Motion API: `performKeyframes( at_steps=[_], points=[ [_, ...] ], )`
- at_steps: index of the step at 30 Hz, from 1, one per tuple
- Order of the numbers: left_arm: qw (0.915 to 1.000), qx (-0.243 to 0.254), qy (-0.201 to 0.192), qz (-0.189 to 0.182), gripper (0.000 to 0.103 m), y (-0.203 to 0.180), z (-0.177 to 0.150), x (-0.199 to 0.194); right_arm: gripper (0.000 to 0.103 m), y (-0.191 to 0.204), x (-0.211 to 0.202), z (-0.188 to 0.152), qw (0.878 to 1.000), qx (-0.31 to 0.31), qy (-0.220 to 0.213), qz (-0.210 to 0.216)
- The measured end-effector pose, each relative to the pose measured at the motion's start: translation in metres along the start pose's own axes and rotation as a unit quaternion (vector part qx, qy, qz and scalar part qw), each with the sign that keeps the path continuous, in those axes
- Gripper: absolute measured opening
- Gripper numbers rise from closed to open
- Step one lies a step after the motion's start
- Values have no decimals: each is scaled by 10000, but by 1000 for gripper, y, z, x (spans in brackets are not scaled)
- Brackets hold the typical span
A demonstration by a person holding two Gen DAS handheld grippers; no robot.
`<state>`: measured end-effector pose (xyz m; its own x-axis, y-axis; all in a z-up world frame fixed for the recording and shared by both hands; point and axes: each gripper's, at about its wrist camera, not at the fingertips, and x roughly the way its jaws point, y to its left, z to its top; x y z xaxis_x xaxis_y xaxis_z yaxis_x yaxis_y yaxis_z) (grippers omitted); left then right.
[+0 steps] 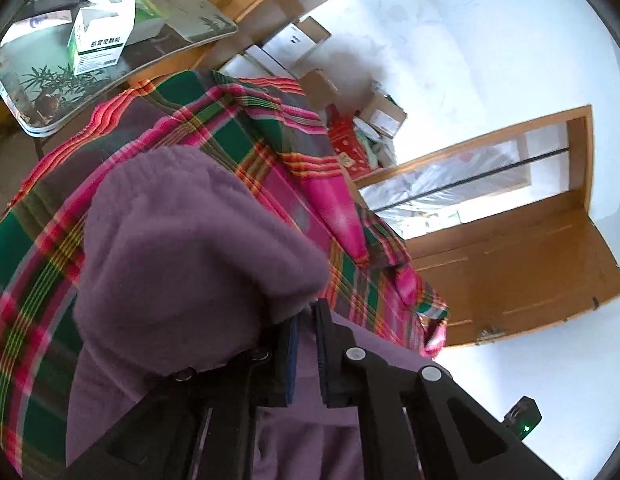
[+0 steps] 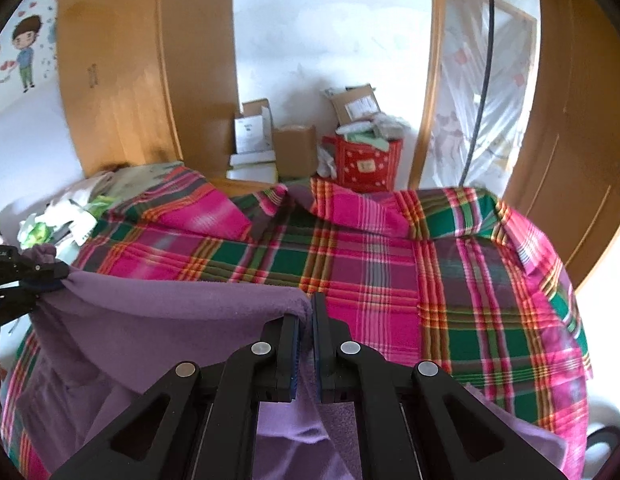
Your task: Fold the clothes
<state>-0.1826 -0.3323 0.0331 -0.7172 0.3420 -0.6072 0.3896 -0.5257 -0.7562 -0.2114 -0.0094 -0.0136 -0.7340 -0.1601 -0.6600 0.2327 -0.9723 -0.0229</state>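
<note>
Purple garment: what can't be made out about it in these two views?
- Purple garment, left wrist view: bunched fabric fills the view; shape hidden.
- Right wrist view: lower part hidden behind the right gripper, cut off at the bottom edge.
- Left gripper: grasp point at the picture's edge, small.

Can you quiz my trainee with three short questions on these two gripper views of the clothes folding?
1. True or false: both grippers are shut on the purple garment.
2. What covers the bed under it? A) white sheet B) plaid blanket C) bare mattress
3. In the right wrist view, on which side does the left gripper show?

Key: 1. True: the left gripper and right gripper each pinch an edge. 2. B, the plaid blanket. 3. The left edge.
</note>
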Motion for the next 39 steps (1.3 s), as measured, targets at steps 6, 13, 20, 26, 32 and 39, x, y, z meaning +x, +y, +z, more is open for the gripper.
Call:
performKeyframes(
  at_steps=[6, 13, 20, 26, 32, 39],
  points=[
    [9996, -61, 263, 25, 8, 10, 10, 15, 6, -7, 31, -1, 9990, 271, 317, -139],
    [9994, 72, 329, -2, 29, 22, -2, -18, 11, 3, 25, -9, 9989, -71, 388, -258],
    [9995, 127, 103, 261, 34, 41, -26, -72, 19, 11, -7, -17, 9995, -191, 197, -133],
    [9982, -212, 151, 548, 35, 76, -57, -109, 21, 16, -57, -42, 9993, -244, -89, 282],
    [9958, -733, 407, 357, 38, 105, -95, -125, 21, 16, -91, -87, 9984, -106, 43, 560],
    [9934, -1061, 396, 196, 41, 112, -124, -126, 21, 2, -117, -142, 9950, 470, 124, 871]
  ],
)
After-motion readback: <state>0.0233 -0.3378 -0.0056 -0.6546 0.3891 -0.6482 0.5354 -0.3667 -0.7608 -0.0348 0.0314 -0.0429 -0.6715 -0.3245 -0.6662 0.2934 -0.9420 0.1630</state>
